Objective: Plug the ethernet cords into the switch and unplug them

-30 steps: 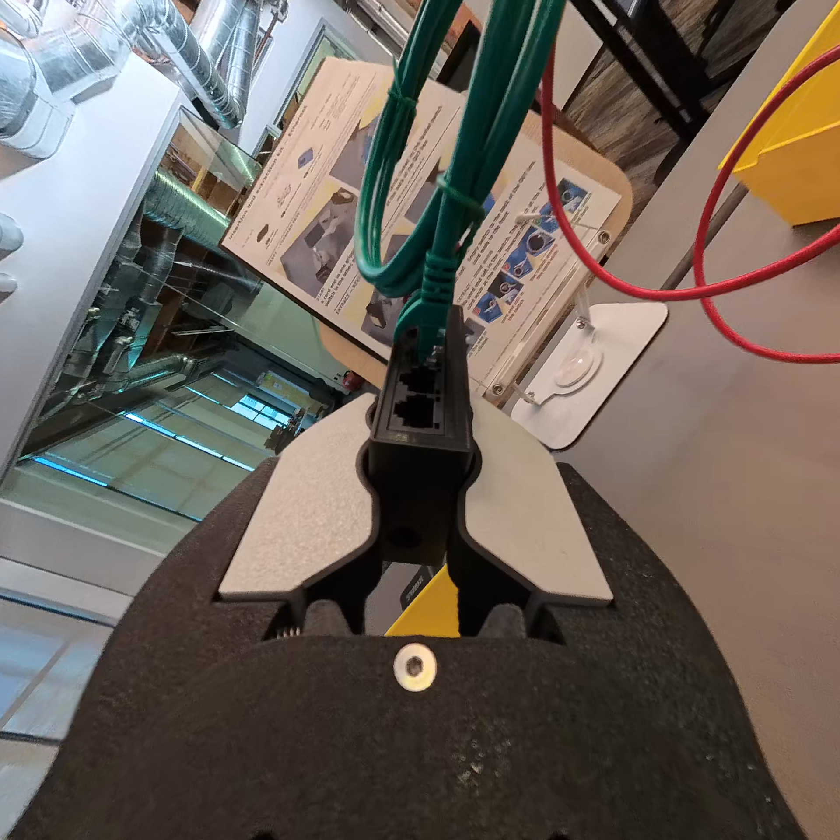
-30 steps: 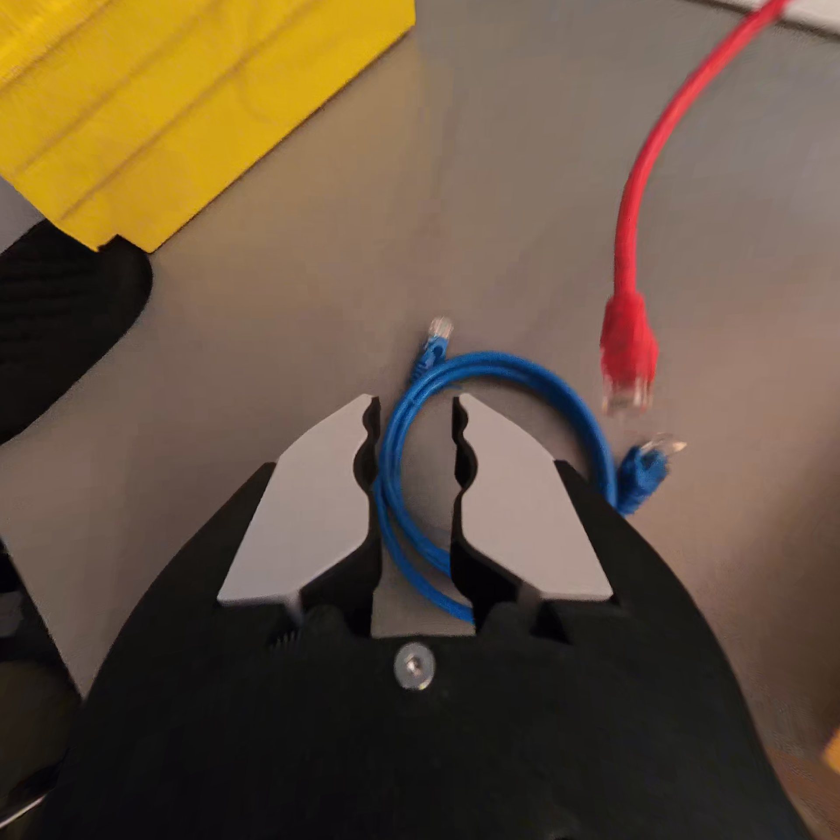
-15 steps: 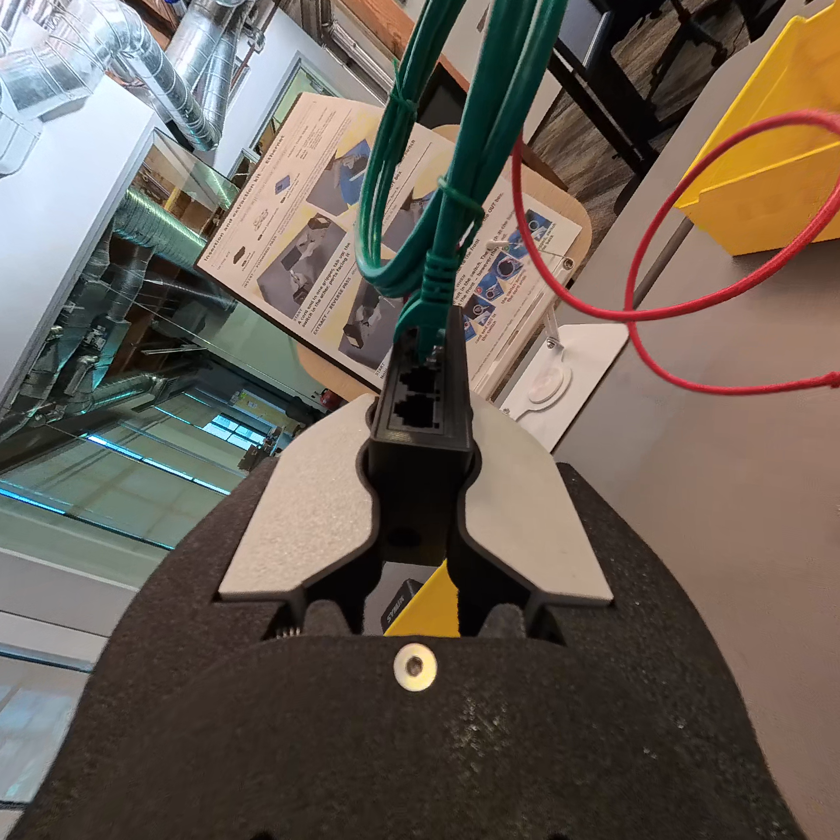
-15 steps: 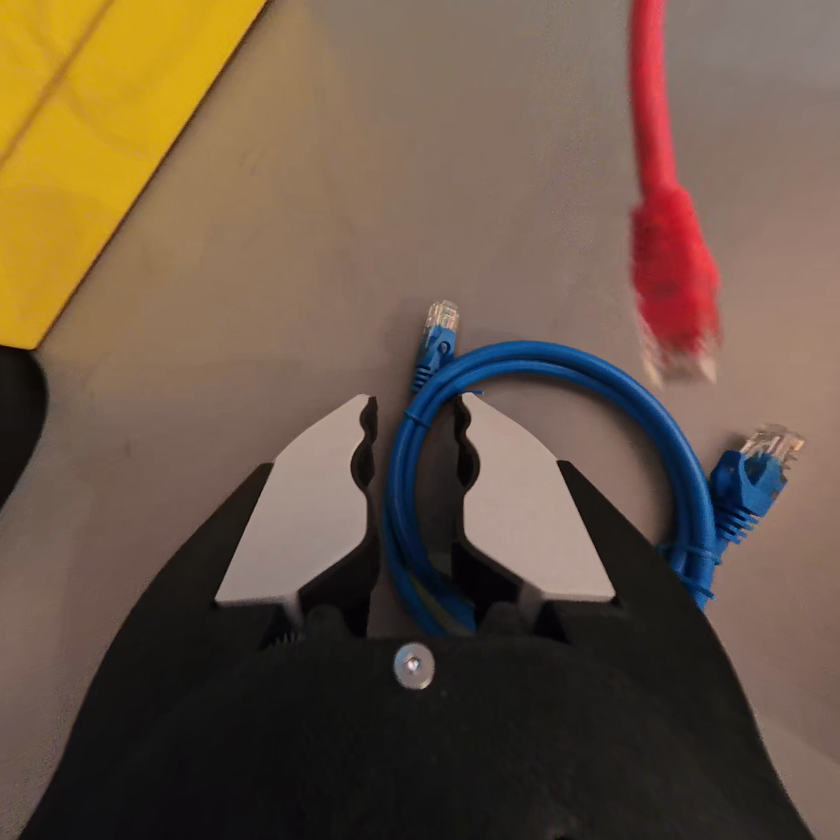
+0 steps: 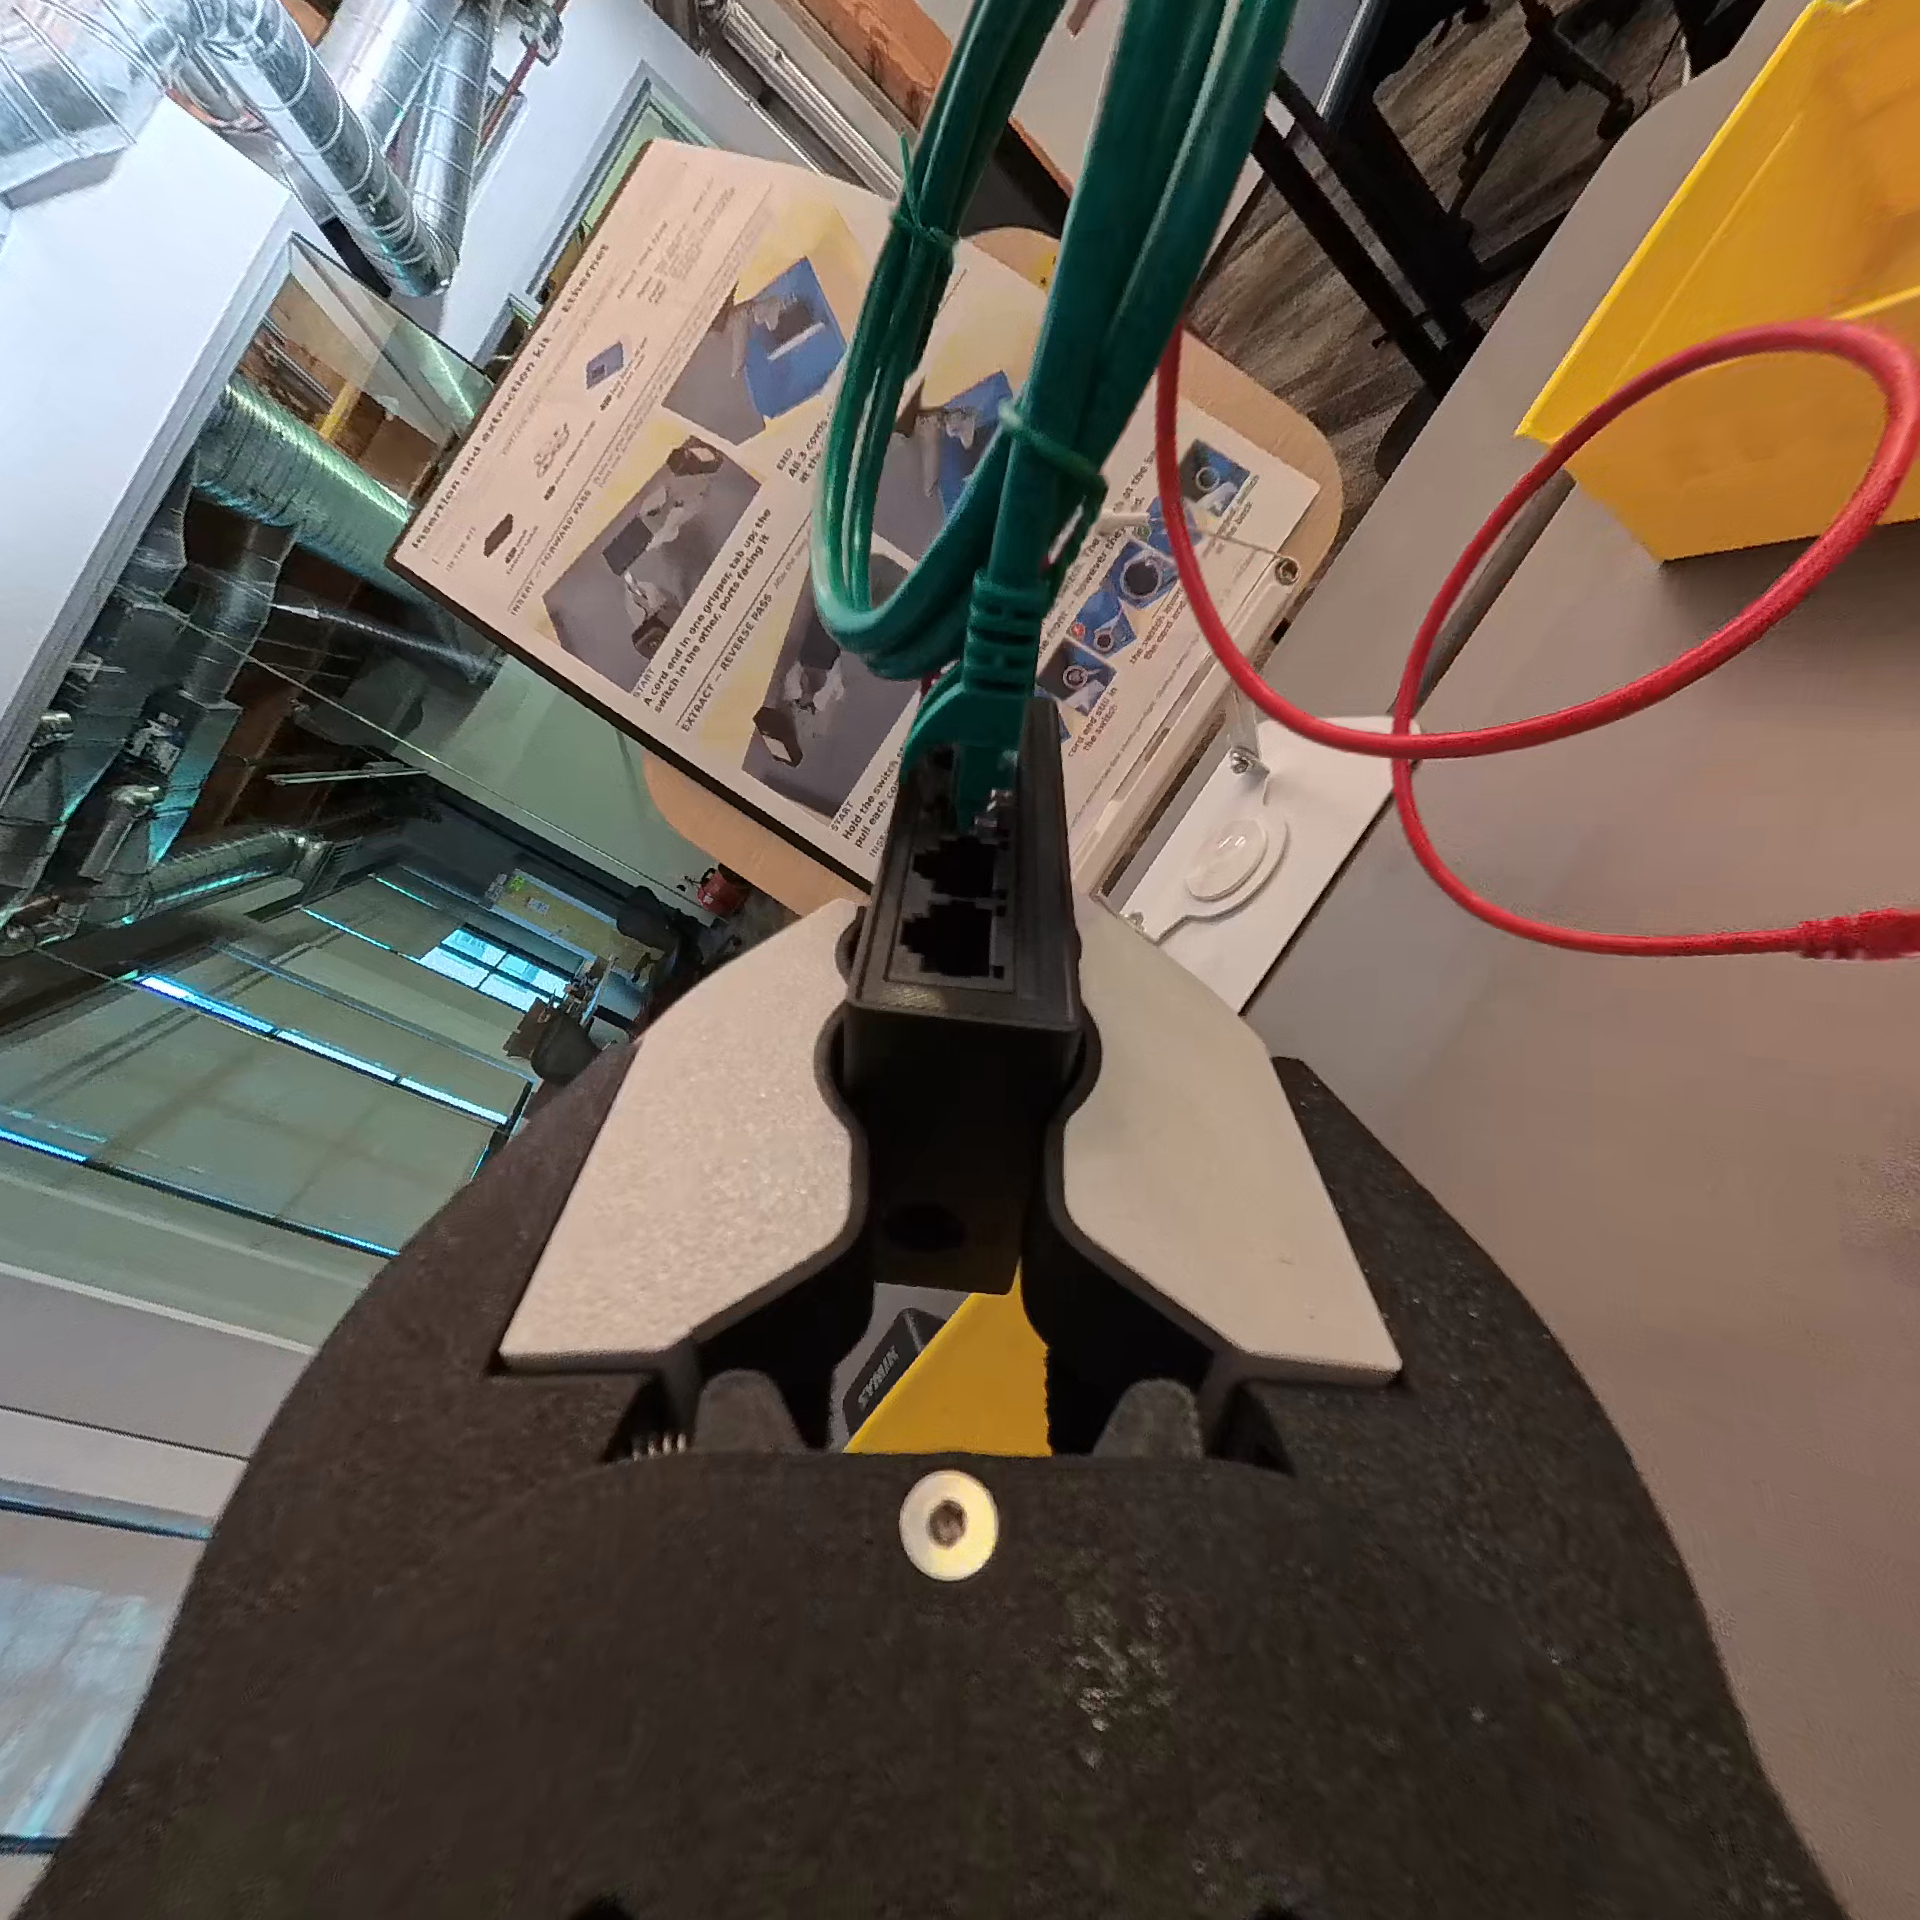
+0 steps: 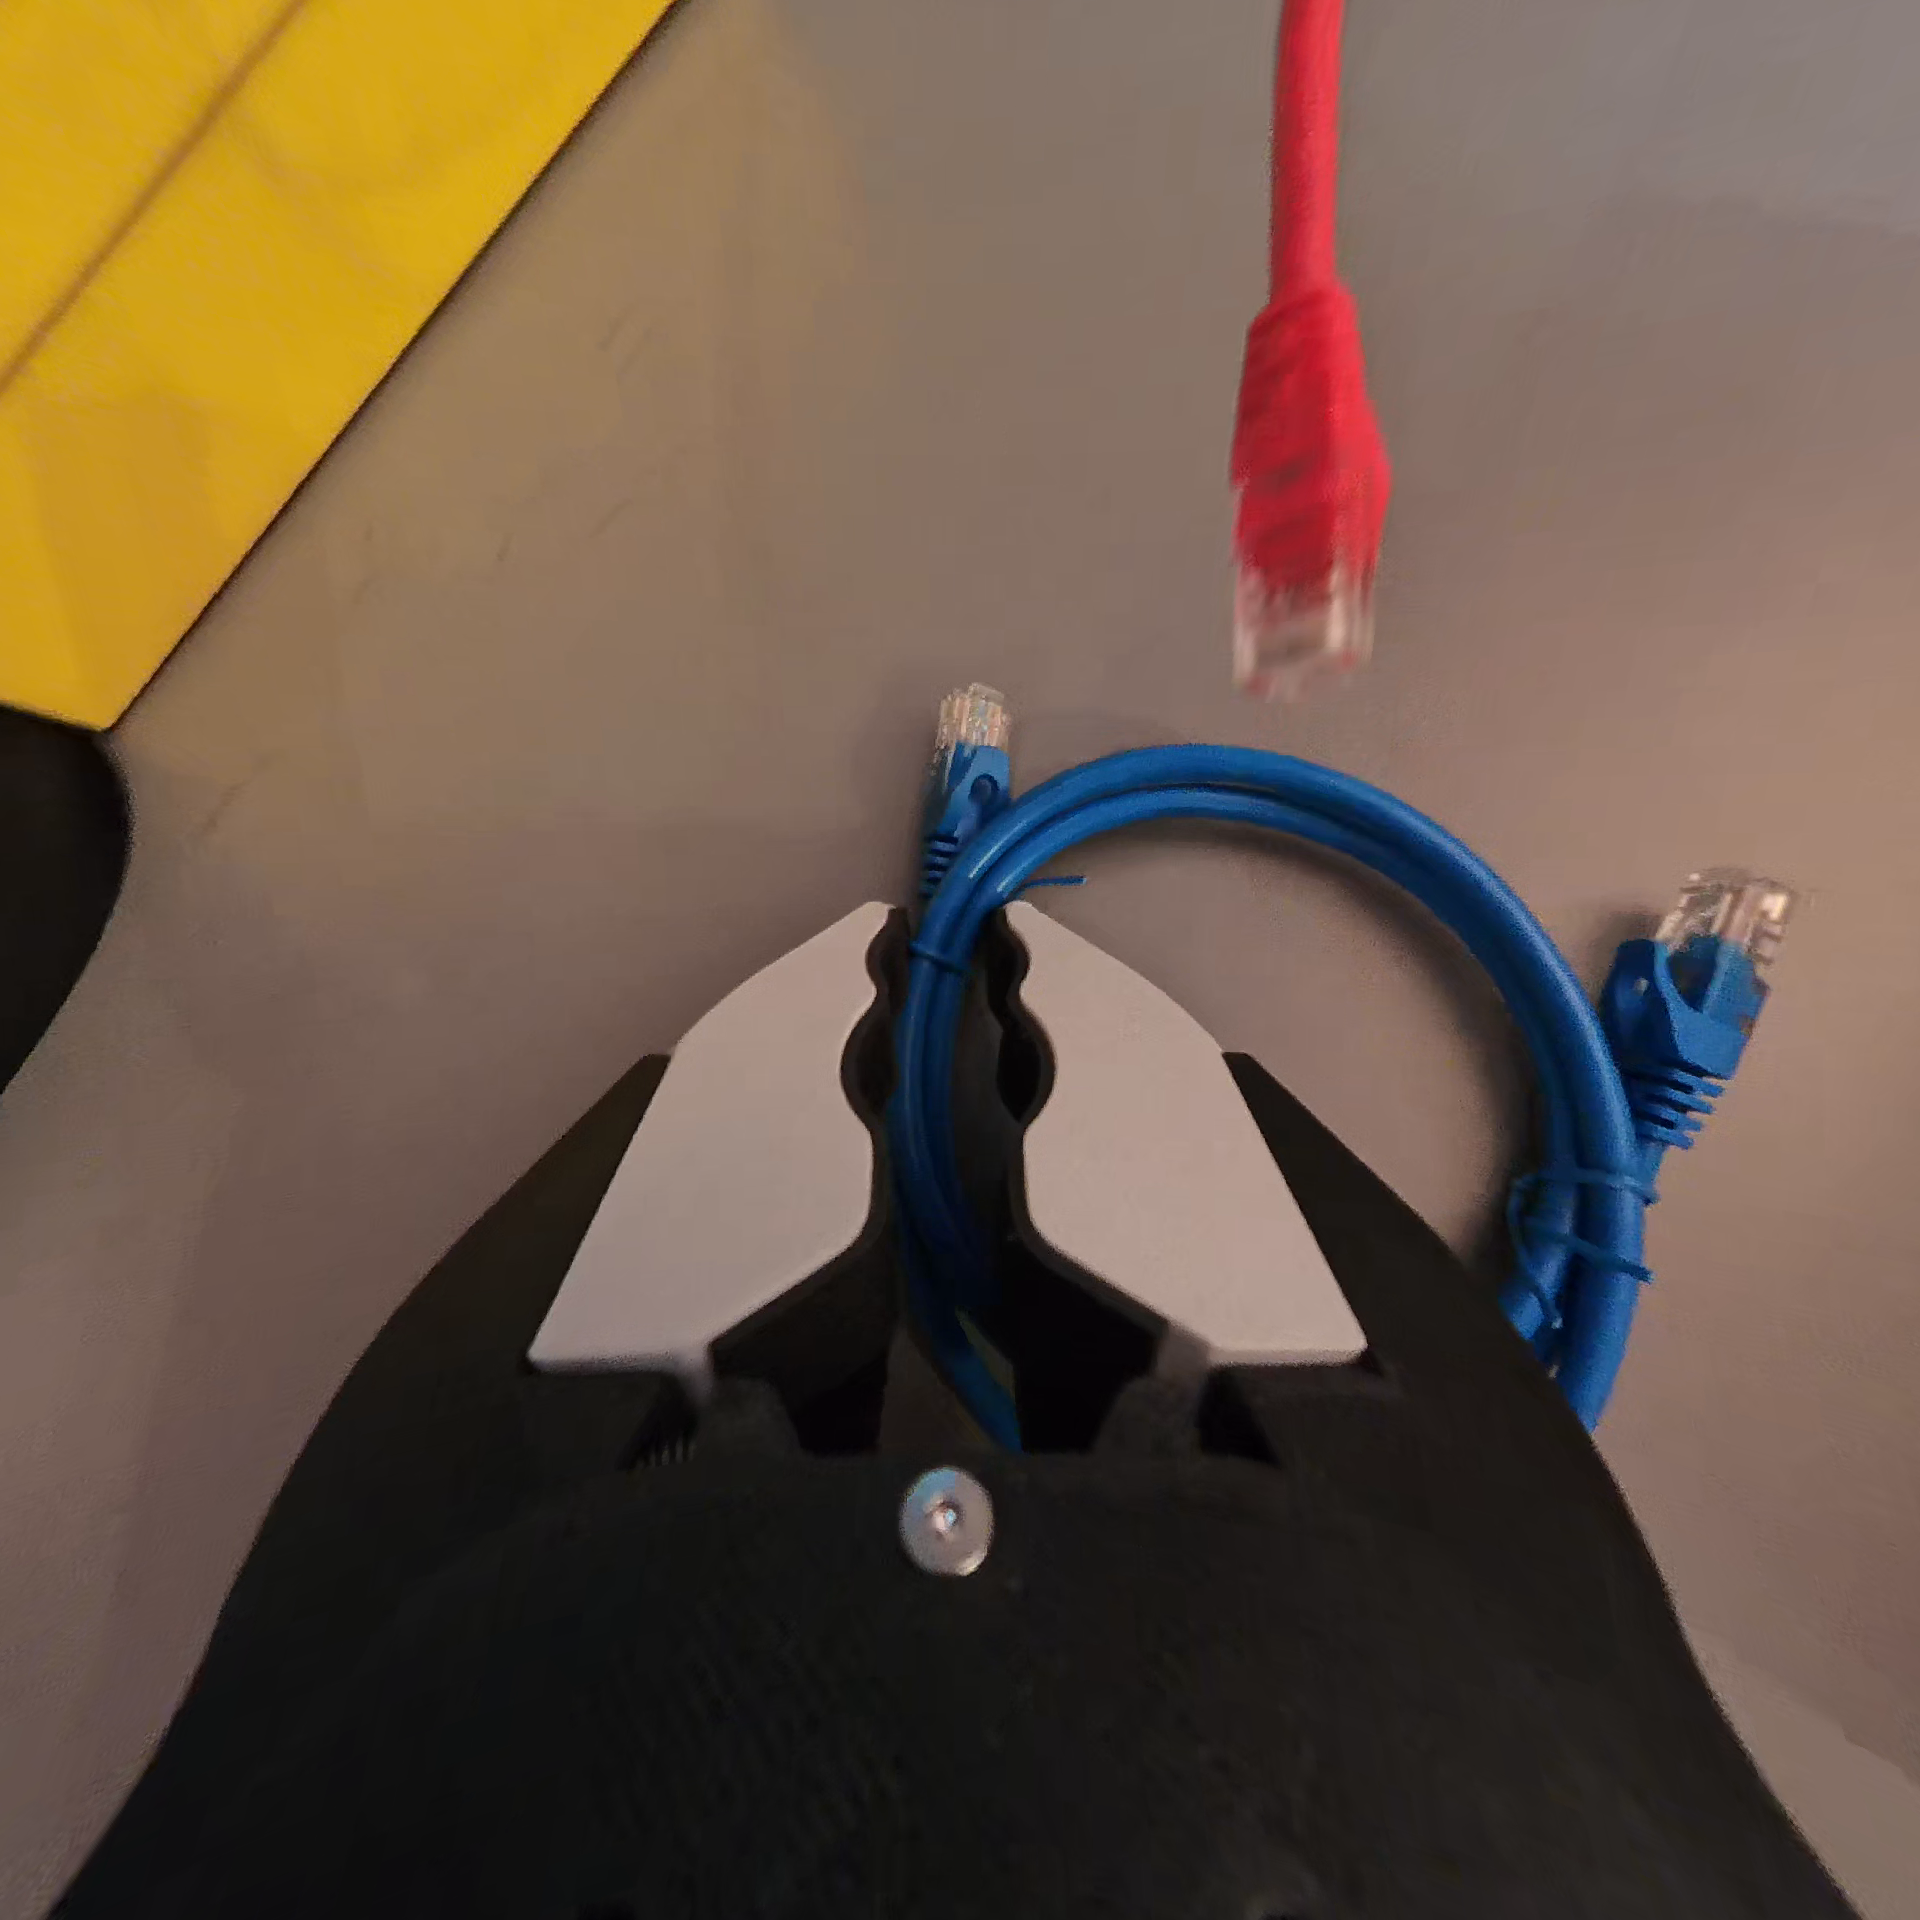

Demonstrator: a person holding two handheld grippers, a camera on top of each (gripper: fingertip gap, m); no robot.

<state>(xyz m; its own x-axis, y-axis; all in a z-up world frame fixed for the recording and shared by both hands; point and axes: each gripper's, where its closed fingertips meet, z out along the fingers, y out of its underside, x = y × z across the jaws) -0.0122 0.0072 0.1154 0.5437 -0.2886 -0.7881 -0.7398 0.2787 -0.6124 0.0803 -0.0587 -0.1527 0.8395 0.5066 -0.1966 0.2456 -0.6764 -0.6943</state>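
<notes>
My left gripper (image 5: 961, 925) is shut on a black ethernet switch (image 5: 961, 997), held up off the table with its ports facing up in the view. A green cord (image 5: 997, 634) is plugged into a far port; two nearer ports are empty. A red cord (image 5: 1455, 623) loops beyond on the grey table. My right gripper (image 6: 951, 914) is shut on a coiled blue cord (image 6: 1351, 831) lying on the table. One blue plug (image 6: 966, 748) sticks out past the fingertips, the other (image 6: 1694, 987) lies to the right. A red plug (image 6: 1304, 499) lies ahead.
A yellow bin (image 5: 1745, 312) stands on the grey table (image 5: 1610, 1143) at the right, and shows at the upper left in the right wrist view (image 6: 208, 260). An instruction board (image 5: 727, 499) on a white stand (image 5: 1247, 862) is at the table's far end. One gripper's finger ends stand about 30 centimetres off the other's.
My right gripper has closed its jaws on the blue cord coil. The left gripper has tilted slightly with the switch, so the red cord and bin shifted in view.
</notes>
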